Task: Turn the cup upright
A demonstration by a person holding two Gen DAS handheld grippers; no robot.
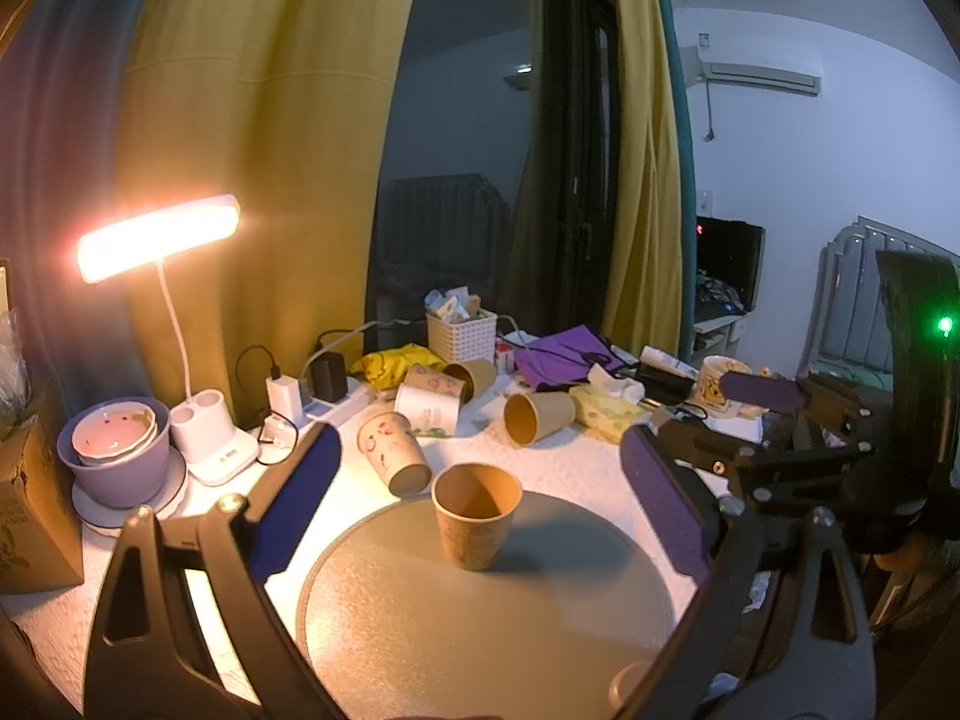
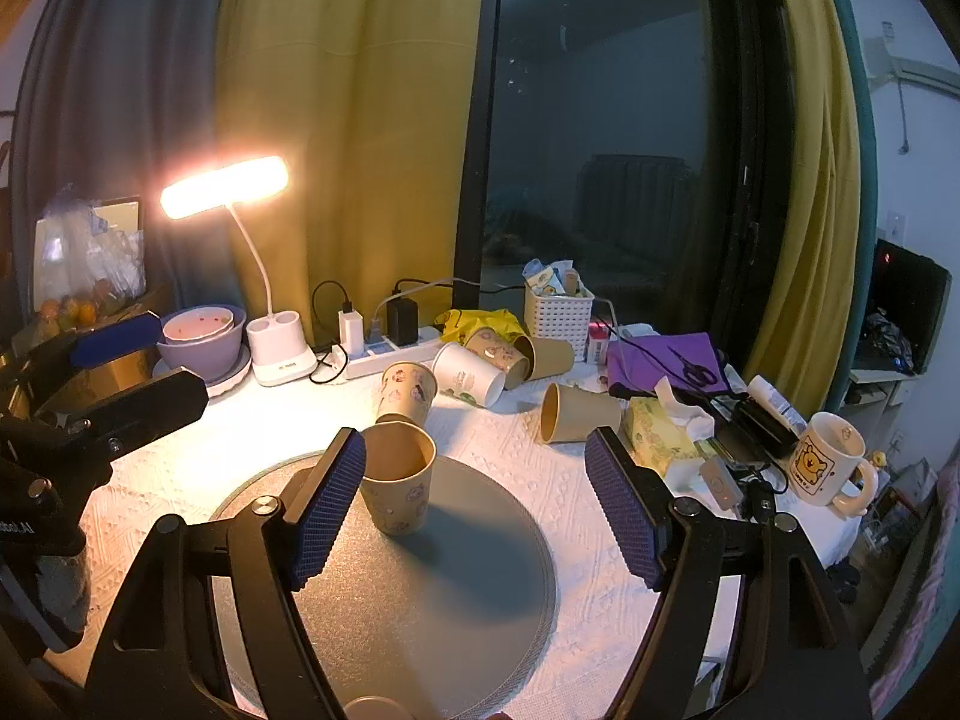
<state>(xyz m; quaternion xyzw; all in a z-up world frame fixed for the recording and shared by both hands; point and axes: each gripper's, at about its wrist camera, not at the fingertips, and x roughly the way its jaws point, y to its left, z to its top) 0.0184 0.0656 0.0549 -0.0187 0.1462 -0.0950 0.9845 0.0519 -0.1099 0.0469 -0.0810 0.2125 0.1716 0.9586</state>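
frames: chunky black plastic, silver screws
pads (image 2: 327, 504): blue-purple, ribbed
light (image 1: 945, 324): tiny green LED

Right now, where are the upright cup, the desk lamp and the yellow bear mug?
Upright cup (image 1: 474, 531), left wrist view, on its outer wall.
Desk lamp (image 2: 223, 187), right wrist view, on the lit head.
Yellow bear mug (image 2: 823, 465), right wrist view, on the printed side.

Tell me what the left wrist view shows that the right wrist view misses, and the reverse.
Only the left wrist view shows the air conditioner on the wall and the right tool seen from outside.

Only the right wrist view shows the scissors on the purple cloth and the left tool from outside.

Both show the upright cup on the grey mat, the lit lamp and the tipped cups behind.
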